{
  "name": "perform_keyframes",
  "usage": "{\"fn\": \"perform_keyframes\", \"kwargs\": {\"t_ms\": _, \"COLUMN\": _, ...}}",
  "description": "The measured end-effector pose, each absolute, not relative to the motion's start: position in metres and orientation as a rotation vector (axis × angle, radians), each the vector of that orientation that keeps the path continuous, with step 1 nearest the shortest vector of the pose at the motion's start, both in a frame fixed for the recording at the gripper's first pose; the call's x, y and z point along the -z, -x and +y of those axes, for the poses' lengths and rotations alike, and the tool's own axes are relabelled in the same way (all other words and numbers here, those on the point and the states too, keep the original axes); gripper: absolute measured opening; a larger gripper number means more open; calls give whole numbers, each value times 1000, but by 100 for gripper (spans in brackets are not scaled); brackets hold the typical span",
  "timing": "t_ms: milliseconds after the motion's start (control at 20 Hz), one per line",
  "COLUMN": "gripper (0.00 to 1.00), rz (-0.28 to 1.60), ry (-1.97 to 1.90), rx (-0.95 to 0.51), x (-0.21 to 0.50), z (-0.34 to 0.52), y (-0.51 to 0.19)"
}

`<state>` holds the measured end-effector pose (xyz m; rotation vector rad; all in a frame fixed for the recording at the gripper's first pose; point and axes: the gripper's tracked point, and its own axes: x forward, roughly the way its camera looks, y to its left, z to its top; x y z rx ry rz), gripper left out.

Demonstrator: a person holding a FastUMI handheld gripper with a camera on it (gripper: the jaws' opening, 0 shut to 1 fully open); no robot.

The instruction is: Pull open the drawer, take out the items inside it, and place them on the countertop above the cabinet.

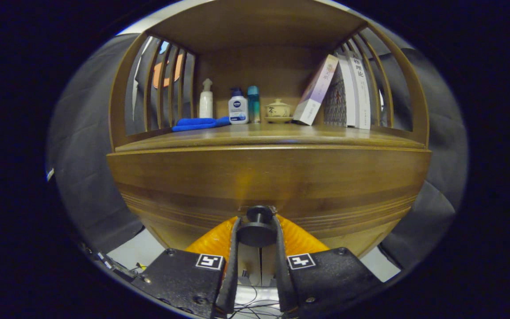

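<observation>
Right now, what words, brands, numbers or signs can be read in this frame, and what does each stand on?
Nothing can be quoted with confidence.
White-and-blue bottle: round brand badge, lettering too small to quote.
Leaning book: cover characters blurred.
Upright white books: large spine characters, too blurred to quote.
Tongs, closed on the drawer knob: square black-and-white markers, patterns only, no words.
</observation>
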<state>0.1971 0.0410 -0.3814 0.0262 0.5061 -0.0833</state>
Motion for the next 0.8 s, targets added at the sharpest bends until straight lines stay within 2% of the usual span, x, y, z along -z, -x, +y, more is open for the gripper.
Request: {"fn": "perform_keyframes", "kwargs": {"t_ms": 800, "gripper": 39, "rz": 546, "ry": -93, "rx": 52, "x": 369, "z": 57, "y": -87}}
